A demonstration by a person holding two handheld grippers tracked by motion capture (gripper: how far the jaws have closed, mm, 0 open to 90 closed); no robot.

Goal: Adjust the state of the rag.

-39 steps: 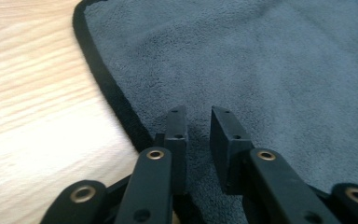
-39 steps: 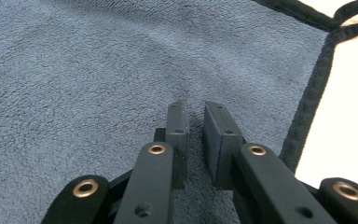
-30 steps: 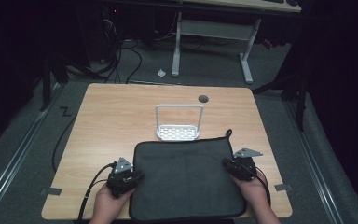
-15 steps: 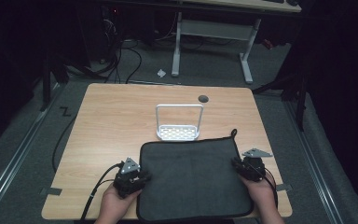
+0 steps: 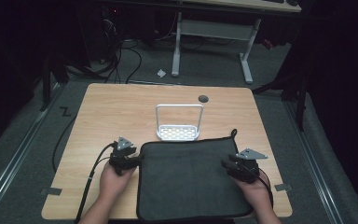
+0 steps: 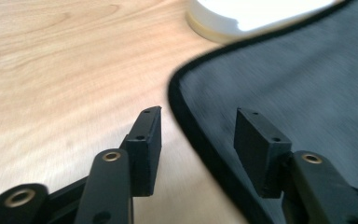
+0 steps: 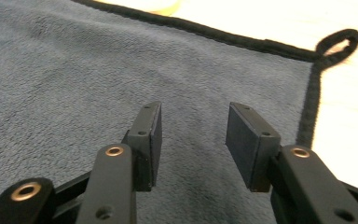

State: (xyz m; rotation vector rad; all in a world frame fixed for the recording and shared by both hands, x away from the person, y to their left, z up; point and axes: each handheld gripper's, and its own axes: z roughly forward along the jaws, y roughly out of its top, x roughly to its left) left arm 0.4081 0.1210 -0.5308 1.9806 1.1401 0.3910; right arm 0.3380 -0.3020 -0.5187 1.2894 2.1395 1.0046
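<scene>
So the table is mostly bare wood, and the big dark towel lies flat across its near half, its far edge just touching the base of the little white rack and its hanging loop poking out at the far right corner. My guess is it's spread out like that so both side edges are easy to get at, one for each hand, for folding or smoothing. The left gripper sits right at the towel's left edge; in the left gripper view the black hem runs between the jaws, but the pads aren't pressing on it. The right gripper hovers over the cloth near its right edge, jaws wide with nothing between them. Compared with a second back, both grippers were pinched on the towel's side edges and their jaws have just been opening, so the cloth is let go now. The towel has also slid a bit toward the person and to the right, and the left hand has moved nearer along its edge.
</scene>
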